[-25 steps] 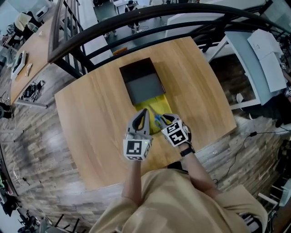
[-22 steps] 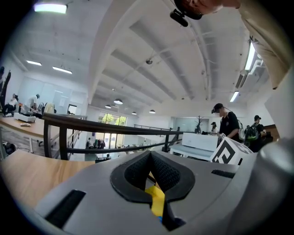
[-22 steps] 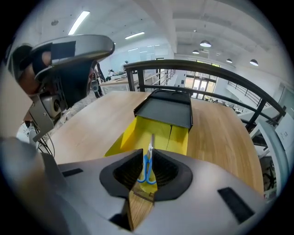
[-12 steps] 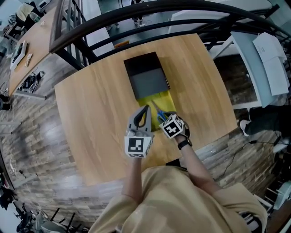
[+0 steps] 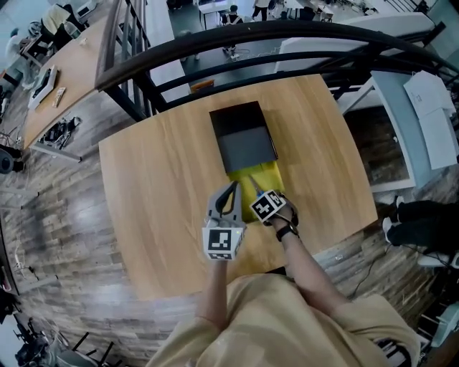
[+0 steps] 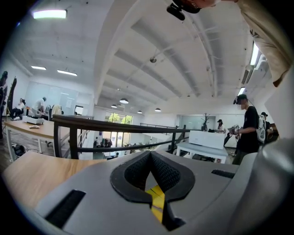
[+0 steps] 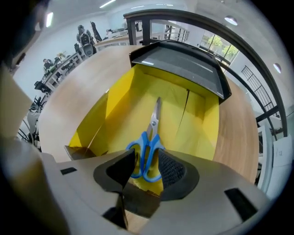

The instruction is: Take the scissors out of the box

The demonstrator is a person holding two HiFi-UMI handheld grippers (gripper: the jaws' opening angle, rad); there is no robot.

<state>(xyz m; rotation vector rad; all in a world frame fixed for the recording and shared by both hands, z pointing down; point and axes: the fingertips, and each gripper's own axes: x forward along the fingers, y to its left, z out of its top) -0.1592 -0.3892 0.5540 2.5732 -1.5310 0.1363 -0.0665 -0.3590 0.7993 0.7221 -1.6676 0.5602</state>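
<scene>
- Head view: the grey right gripper (image 5: 257, 192) is pointed down into the open yellow cardboard box (image 5: 268, 172) at centre frame, with the left gripper (image 5: 230, 188) beside it.
- Left gripper view: its jaws are seen pressed together.
- Right gripper view: the jaws have just been opening and are spread wide; the blue-handled steel scissors (image 7: 154, 123) lie in the box, handles between them, ungripped.

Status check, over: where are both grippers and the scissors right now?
Left gripper shut, empty. Right gripper jaws just opening around scissors handles, not gripped. Scissors flat in yellow box. Nothing in the way.

— Bright, even white light falls from the ceiling strips (image 6: 49, 13), and shadows on the table (image 5: 158, 186) are faint.
— Glare streaks the box (image 7: 183, 69) lid. Edges bow, corners go black, and the near jaws look soft.
</scene>
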